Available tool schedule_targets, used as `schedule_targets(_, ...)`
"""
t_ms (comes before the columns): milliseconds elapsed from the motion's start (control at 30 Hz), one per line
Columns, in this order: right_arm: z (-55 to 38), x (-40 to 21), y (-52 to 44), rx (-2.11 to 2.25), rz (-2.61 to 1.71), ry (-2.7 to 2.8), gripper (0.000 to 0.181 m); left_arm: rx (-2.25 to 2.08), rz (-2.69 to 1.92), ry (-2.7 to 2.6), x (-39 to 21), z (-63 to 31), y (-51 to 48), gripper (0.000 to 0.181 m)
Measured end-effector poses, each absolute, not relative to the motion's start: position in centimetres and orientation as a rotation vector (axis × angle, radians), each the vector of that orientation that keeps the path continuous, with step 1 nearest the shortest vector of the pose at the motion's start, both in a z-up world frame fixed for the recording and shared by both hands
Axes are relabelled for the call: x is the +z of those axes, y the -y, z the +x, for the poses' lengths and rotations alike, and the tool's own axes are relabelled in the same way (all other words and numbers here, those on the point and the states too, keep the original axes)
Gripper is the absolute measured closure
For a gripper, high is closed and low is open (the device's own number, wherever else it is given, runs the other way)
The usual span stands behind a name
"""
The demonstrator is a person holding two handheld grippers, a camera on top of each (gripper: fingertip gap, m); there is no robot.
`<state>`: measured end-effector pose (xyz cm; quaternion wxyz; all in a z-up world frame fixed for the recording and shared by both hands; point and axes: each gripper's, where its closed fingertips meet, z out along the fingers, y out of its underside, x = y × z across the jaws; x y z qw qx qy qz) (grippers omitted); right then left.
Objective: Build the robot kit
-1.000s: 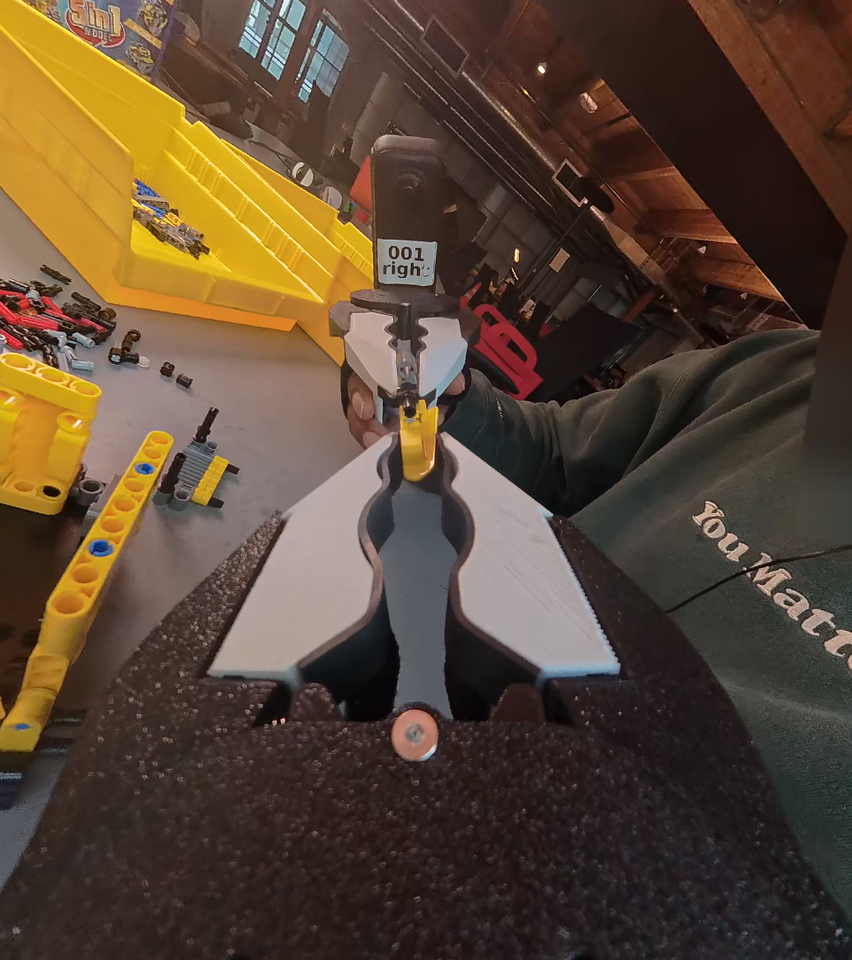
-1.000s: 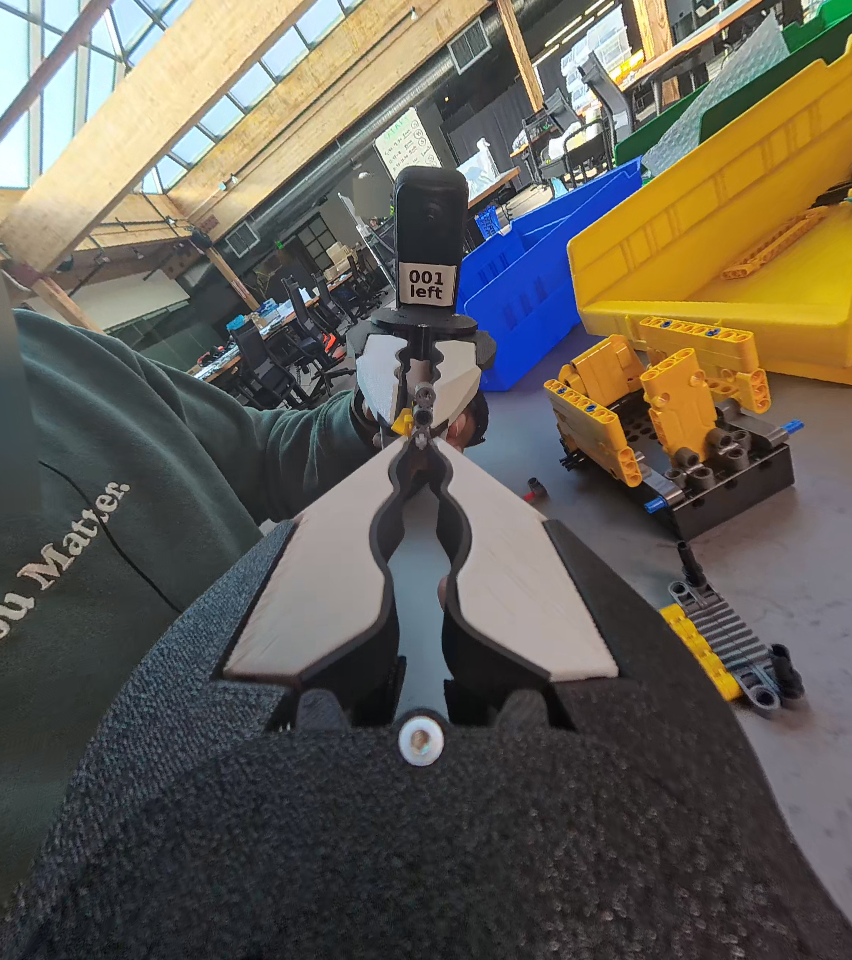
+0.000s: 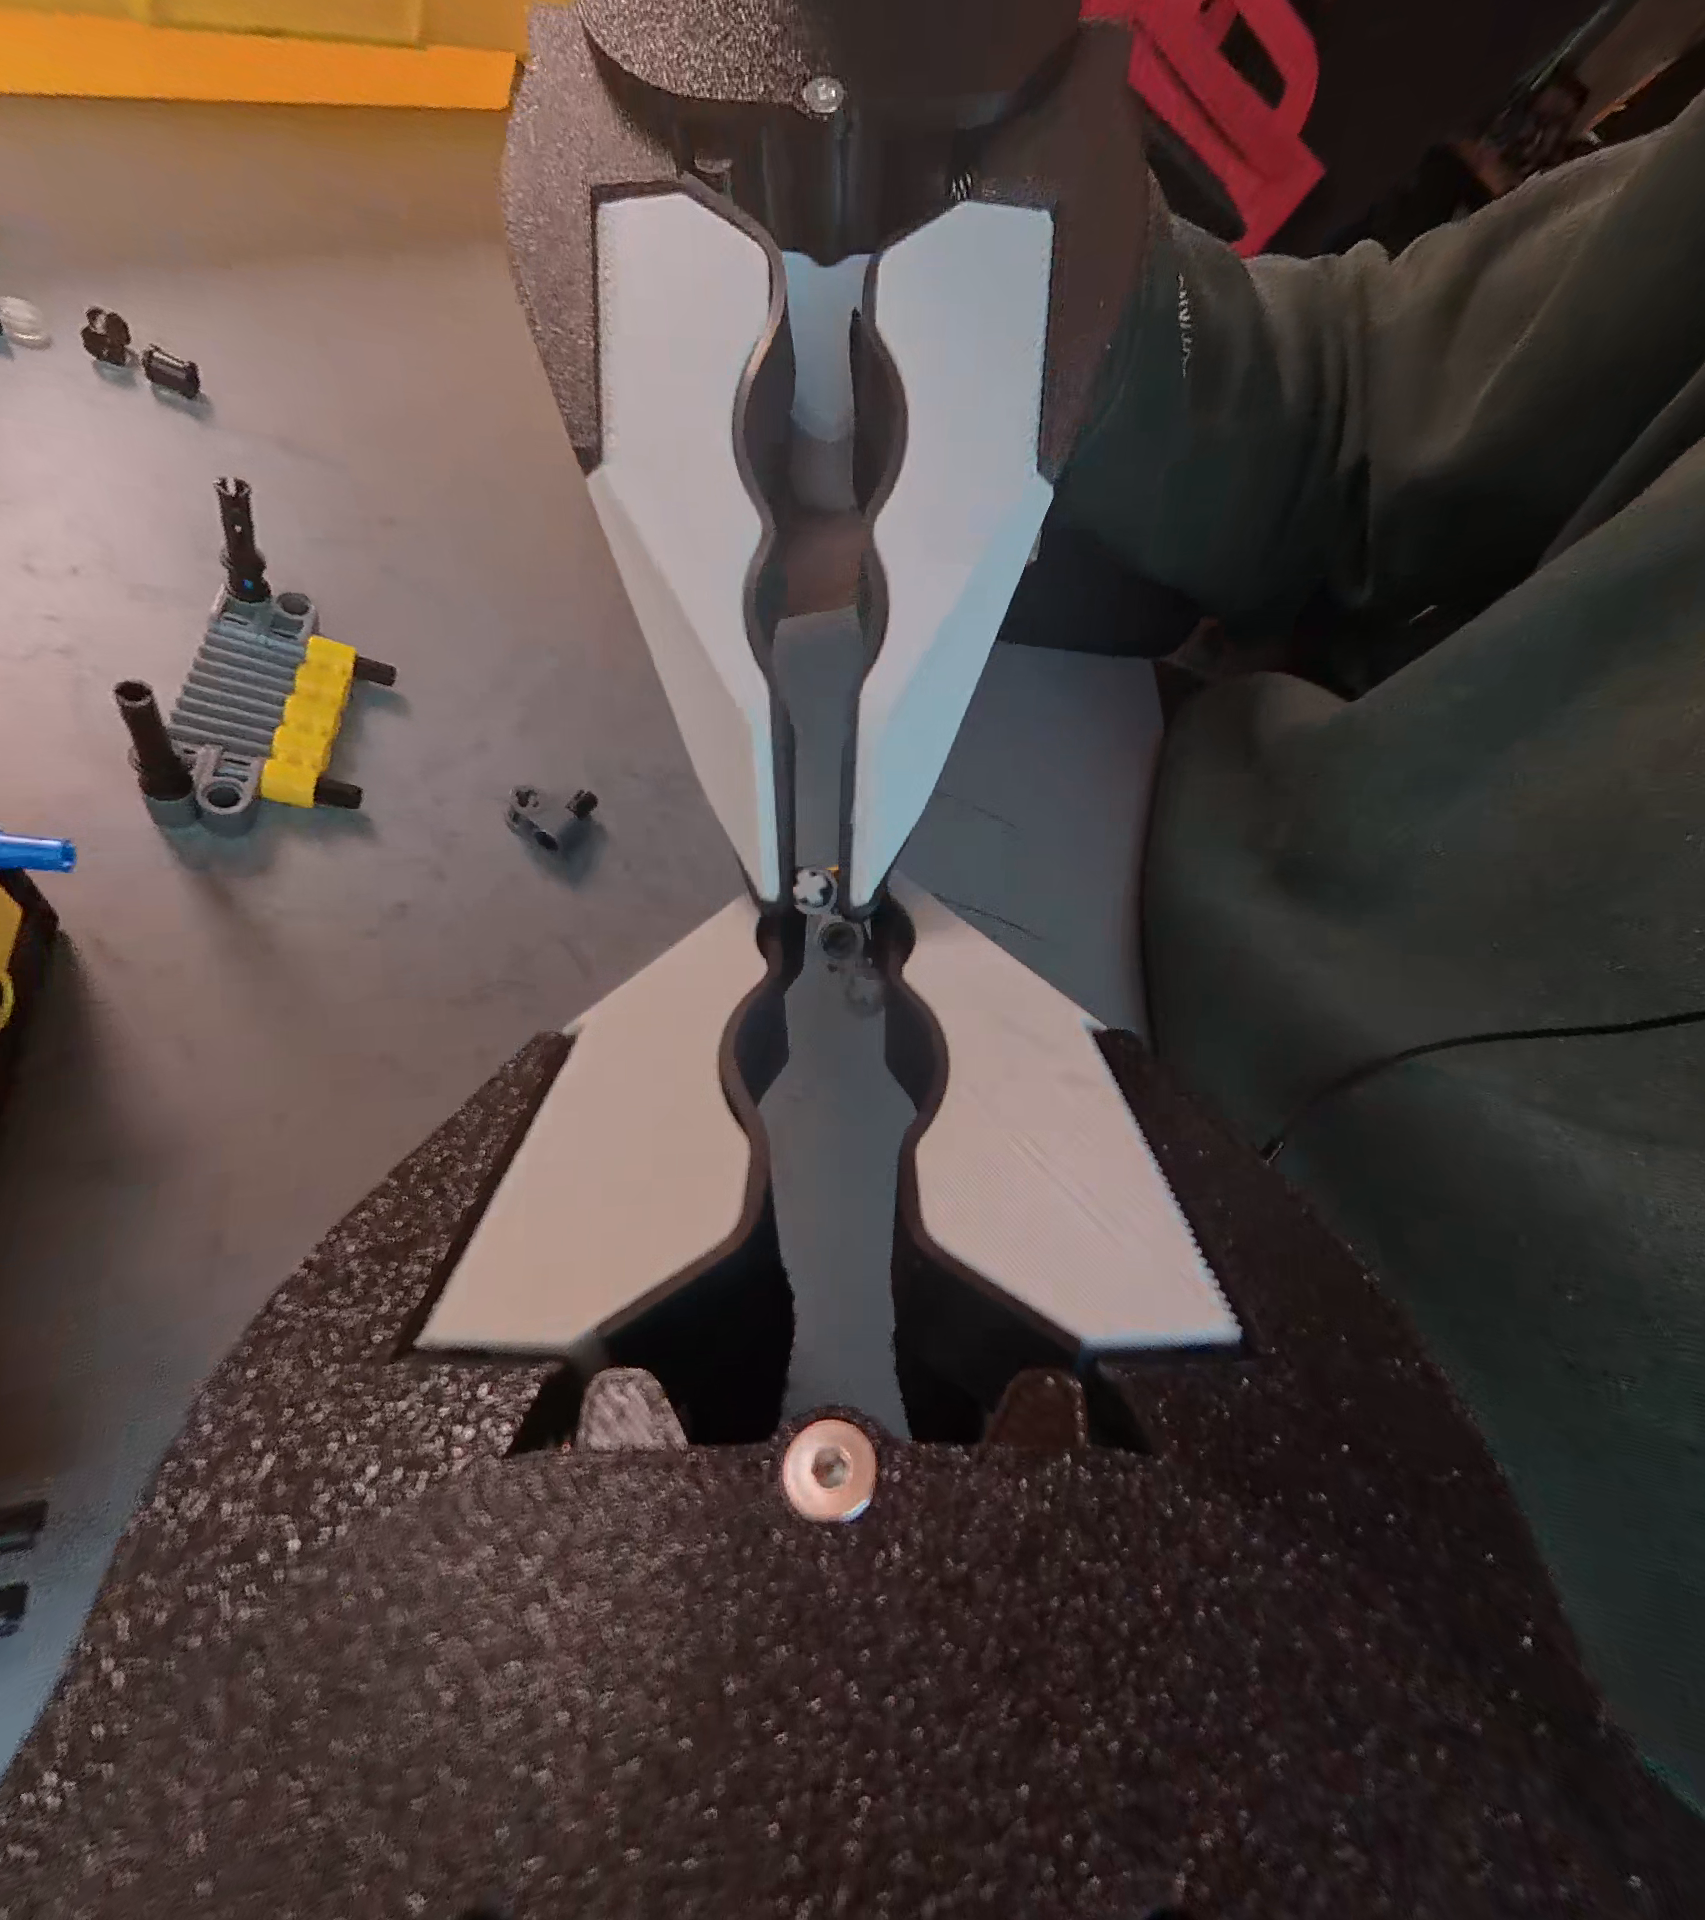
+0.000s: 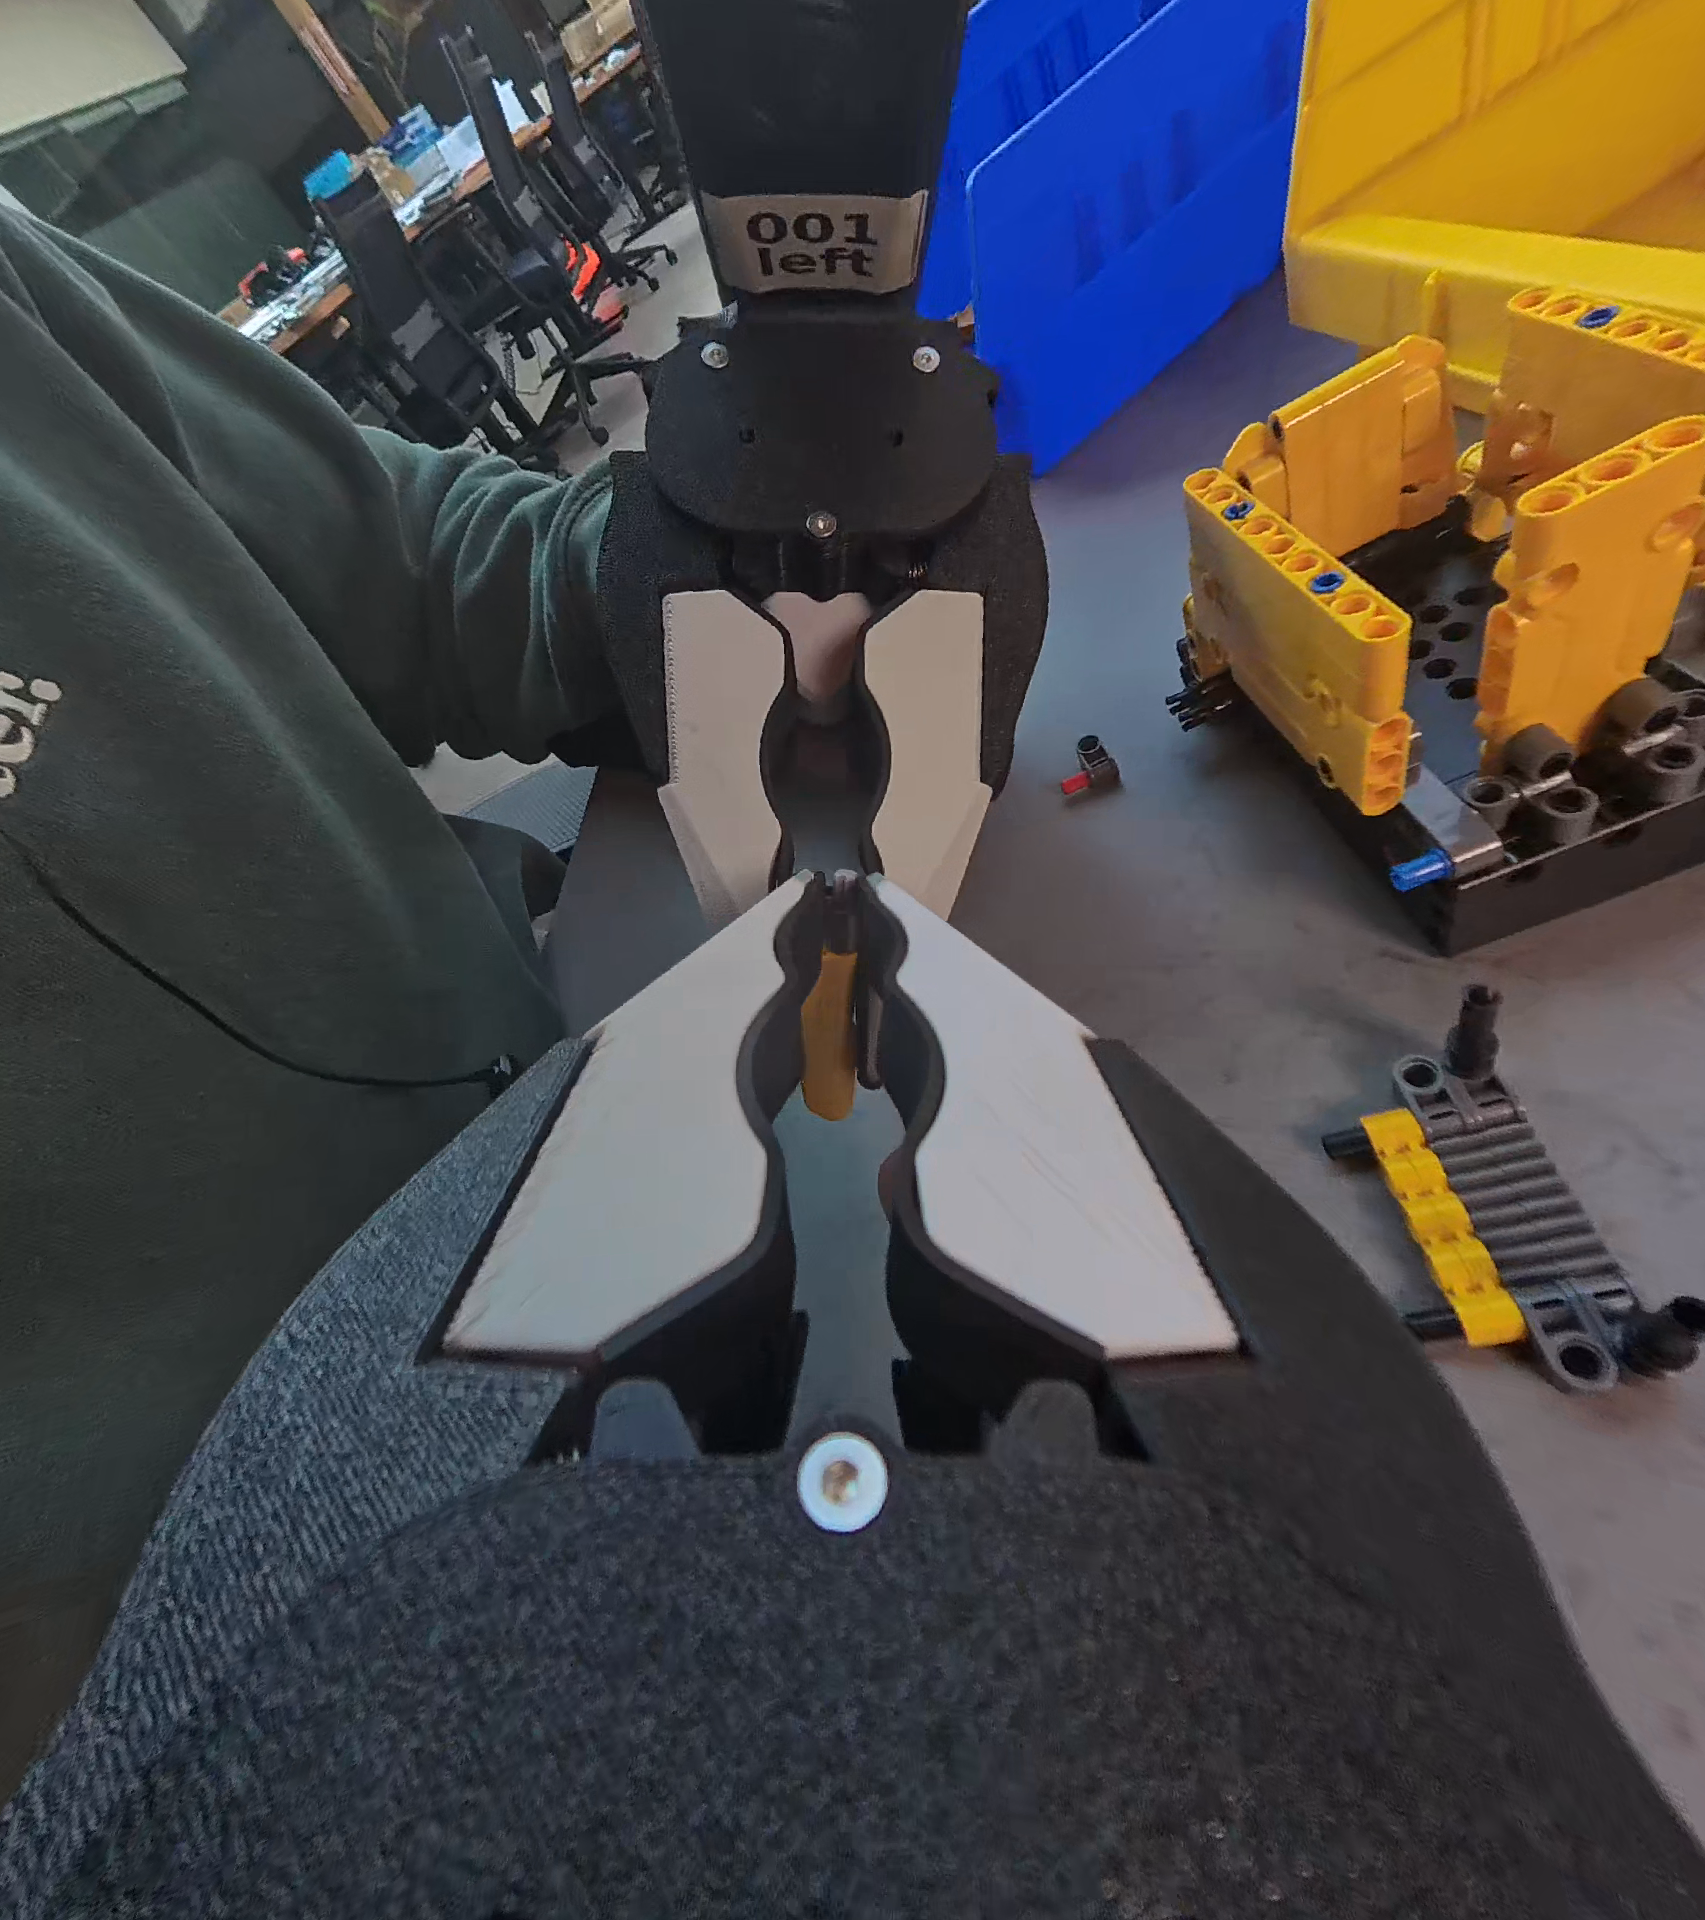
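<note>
Two tongs meet tip-to-tip above table [image 4: 1191,935]: left [image 3: 832,914] pinches grey connector [image 3: 840,940], right [image 4: 837,883] pinches yellow piece [image 4: 824,1039].

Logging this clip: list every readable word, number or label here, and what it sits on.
White label on the facing black camera: legible print, not quoted.
Green sweatshirt: pale stitched lettering, cut off, not quoted.
Sleeve cuff: tiny mark, too blurred to read.

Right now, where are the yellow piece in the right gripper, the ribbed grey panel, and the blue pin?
yellow piece [image 4: 824,1029], right wrist view, its middle
ribbed grey panel [image 4: 1528,1226], right wrist view, its ribs
blue pin [image 3: 27,850], left wrist view, its shaft
</note>
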<state>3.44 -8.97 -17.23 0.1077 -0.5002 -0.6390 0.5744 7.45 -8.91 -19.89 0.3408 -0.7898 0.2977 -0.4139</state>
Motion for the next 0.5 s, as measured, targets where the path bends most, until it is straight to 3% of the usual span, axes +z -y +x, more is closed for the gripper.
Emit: schedule_targets(500,4.2,-12.4,6.0,1.977,-1.384,1.535,0.178,-1.454,-1.743,-0.433,-14.5,5.5,7.8,0.173)
